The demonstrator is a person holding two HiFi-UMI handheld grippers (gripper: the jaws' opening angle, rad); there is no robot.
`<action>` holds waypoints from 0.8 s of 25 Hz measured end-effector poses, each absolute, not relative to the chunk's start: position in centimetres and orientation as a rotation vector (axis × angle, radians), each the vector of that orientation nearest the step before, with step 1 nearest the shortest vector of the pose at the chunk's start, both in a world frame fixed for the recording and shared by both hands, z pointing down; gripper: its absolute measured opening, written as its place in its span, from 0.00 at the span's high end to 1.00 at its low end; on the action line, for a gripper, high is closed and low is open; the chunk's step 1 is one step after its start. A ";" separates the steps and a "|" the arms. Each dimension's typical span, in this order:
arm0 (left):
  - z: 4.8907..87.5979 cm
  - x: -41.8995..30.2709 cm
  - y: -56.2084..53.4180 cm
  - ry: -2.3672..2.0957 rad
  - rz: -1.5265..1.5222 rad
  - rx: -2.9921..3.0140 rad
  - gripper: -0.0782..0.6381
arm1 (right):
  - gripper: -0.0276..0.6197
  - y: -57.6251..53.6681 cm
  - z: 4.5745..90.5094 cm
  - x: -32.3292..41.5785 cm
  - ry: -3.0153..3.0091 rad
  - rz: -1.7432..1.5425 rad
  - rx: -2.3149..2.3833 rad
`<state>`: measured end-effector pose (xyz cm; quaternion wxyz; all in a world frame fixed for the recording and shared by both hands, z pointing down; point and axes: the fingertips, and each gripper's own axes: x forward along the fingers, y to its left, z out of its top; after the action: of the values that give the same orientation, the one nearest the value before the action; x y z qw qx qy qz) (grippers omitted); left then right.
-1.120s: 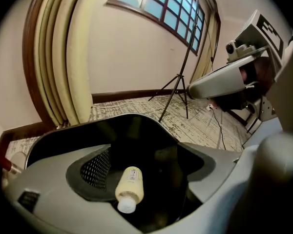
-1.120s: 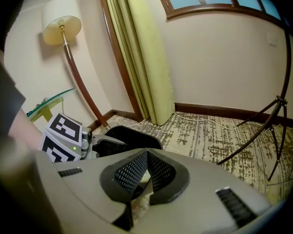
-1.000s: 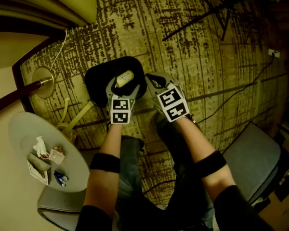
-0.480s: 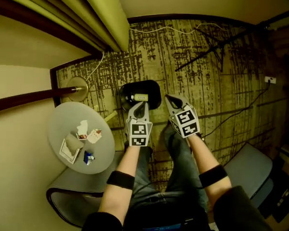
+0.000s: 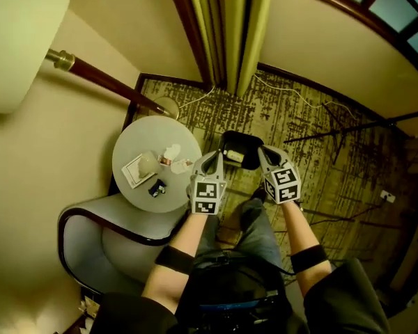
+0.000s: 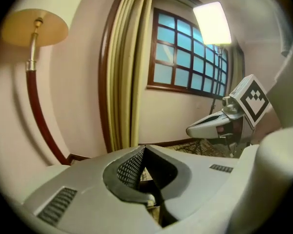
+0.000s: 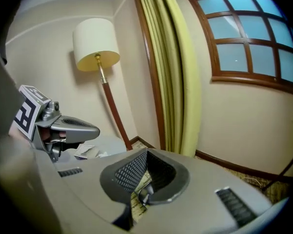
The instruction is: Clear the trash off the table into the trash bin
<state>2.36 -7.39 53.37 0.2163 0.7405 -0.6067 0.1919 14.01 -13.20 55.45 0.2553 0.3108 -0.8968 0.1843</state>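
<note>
A round grey table [image 5: 136, 194] carries a crumpled white paper [image 5: 172, 152], a flat white card [image 5: 135, 170] and a small blue wrapper [image 5: 155, 186]. To its right on the carpet stands the black trash bin [image 5: 245, 143] with a pale bottle [image 5: 234, 156] lying inside. My left gripper [image 5: 212, 160] hangs between table and bin, shut, with nothing in it. My right gripper [image 5: 264, 152] hovers at the bin's right rim, shut and empty. In the left gripper view the left gripper [image 6: 145, 151] shows its jaws closed; in the right gripper view the right gripper [image 7: 145, 156] shows the same.
A floor lamp with a cream shade [image 5: 17, 40] and a dark red pole [image 5: 104, 82] leans over the table. Yellow-green curtains [image 5: 226, 26] hang behind. A grey armchair [image 5: 101, 239] sits below the table. Tripod legs and cables [image 5: 348, 131] cross the carpet at right.
The bottle left my left gripper and now lies in the bin; that gripper has shut. Both grippers rose well above the bin, and the view pulled up and back.
</note>
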 end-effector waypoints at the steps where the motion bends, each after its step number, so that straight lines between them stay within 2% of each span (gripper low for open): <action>1: 52.3 0.5 -6.3 -1.724 0.526 2.020 0.89 | 0.95 -12.7 54.5 12.1 -2.455 0.474 0.791; 12: 45.8 -18.0 9.6 -2.124 0.409 1.565 0.89 | 0.95 1.5 46.8 -10.4 -2.617 0.243 0.138; 20: 43.1 -24.8 20.4 -2.297 0.314 1.313 0.88 | 0.95 10.5 44.4 -16.8 -2.611 0.153 -0.146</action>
<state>-24.84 20.43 43.09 0.2365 0.4788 -0.8377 0.1144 -16.81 10.47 44.42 0.2580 -0.0538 -0.9630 0.0563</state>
